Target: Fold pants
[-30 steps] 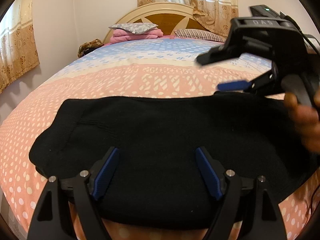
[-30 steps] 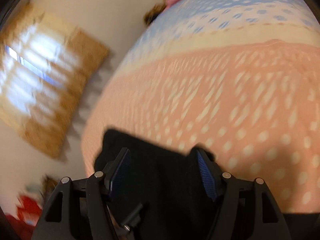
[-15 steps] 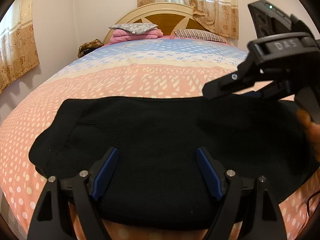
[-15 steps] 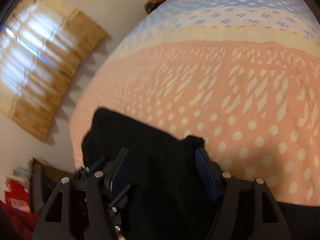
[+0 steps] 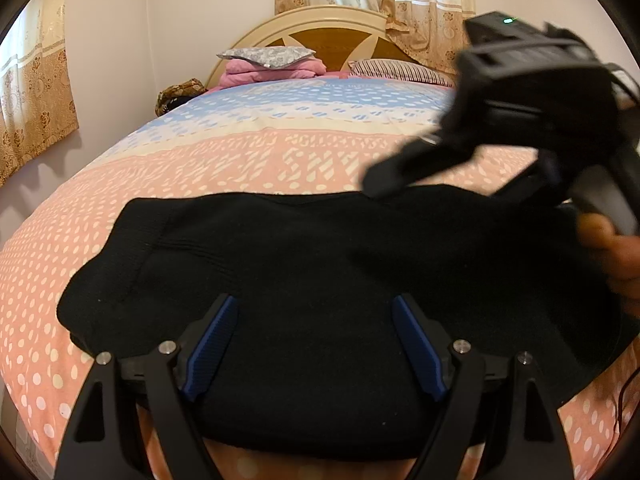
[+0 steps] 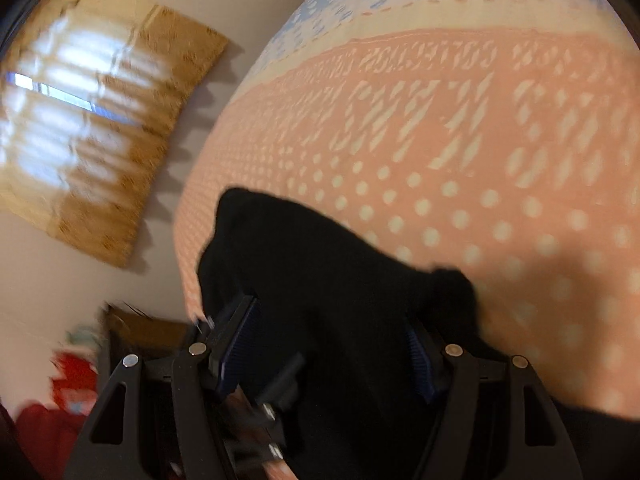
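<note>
The black pants [image 5: 320, 264] lie folded in a wide band across the near part of the bed. My left gripper [image 5: 316, 340] is open and hovers just over the near edge of the pants, holding nothing. My right gripper [image 5: 384, 180] shows in the left wrist view at upper right, held by a hand above the far right edge of the pants, blurred. In the right wrist view the right gripper [image 6: 332, 344] is open, with the black fabric [image 6: 320, 280] lying between and below its fingers; a raised tuft of cloth sits by its right finger [image 6: 418, 360].
The bed [image 5: 280, 152] has a pink, cream and blue dotted cover. Pillows and a pink folded blanket [image 5: 272, 66] lie by the wooden headboard [image 5: 328, 36]. Curtains [image 5: 36, 96] hang at left and behind. The left gripper [image 6: 260, 392] appears low in the right wrist view.
The right gripper has swung around over the far right edge of the pants and lowered towards it. The left gripper and the pants have stayed put.
</note>
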Demonstrator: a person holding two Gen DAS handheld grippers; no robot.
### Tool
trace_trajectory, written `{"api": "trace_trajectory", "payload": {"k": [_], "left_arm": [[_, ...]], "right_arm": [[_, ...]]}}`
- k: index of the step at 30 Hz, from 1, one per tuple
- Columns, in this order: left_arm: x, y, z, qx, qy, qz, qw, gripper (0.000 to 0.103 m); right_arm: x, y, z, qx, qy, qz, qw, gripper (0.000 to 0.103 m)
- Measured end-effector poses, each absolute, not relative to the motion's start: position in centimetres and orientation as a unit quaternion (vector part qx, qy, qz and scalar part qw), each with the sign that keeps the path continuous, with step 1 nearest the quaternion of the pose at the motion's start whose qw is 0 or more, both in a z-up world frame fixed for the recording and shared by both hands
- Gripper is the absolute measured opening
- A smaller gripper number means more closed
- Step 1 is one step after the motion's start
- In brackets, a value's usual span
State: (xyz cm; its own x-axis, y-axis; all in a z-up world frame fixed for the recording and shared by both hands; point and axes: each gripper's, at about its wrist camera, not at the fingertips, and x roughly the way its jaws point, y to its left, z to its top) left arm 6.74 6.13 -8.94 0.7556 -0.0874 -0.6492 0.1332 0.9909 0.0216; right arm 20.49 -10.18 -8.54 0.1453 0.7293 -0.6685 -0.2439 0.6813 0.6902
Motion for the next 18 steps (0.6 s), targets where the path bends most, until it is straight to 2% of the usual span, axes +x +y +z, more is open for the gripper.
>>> {"api": "trace_trajectory", "payload": {"k": [5, 7, 8, 9, 15, 18], "left_arm": [[6.8, 6.1, -9.0, 0.032, 0.345, -0.060, 0.936, 0.083], [6.8, 6.1, -9.0, 0.032, 0.345, -0.060, 0.936, 0.083], [6.8, 6.1, -9.1, 0.033, 0.345, -0.059, 0.936, 0.083], [6.7, 6.0, -9.1, 0.034, 0.345, -0.059, 0.936, 0.083], [6.7, 5.8, -9.1, 0.033, 0.347, -0.059, 0.935, 0.084], [6.7, 5.6, -9.0, 0.034, 0.348, -0.057, 0.935, 0.084]], "right_arm": [[22.0, -11.5, -8.2, 0.282, 0.521, 0.313, 0.742, 0.067], [22.7, -13.1, -9.0, 0.342, 0.522, 0.316, 0.714, 0.061], [22.8, -13.3, -9.1, 0.343, 0.525, 0.315, 0.712, 0.054], [22.8, -13.4, -9.1, 0.329, 0.532, 0.315, 0.714, 0.048], [21.9, -14.6, -6.9, 0.265, 0.553, 0.300, 0.731, 0.049], [20.4, -19.6, -3.1, 0.197, 0.499, 0.173, 0.826, 0.050]]}}
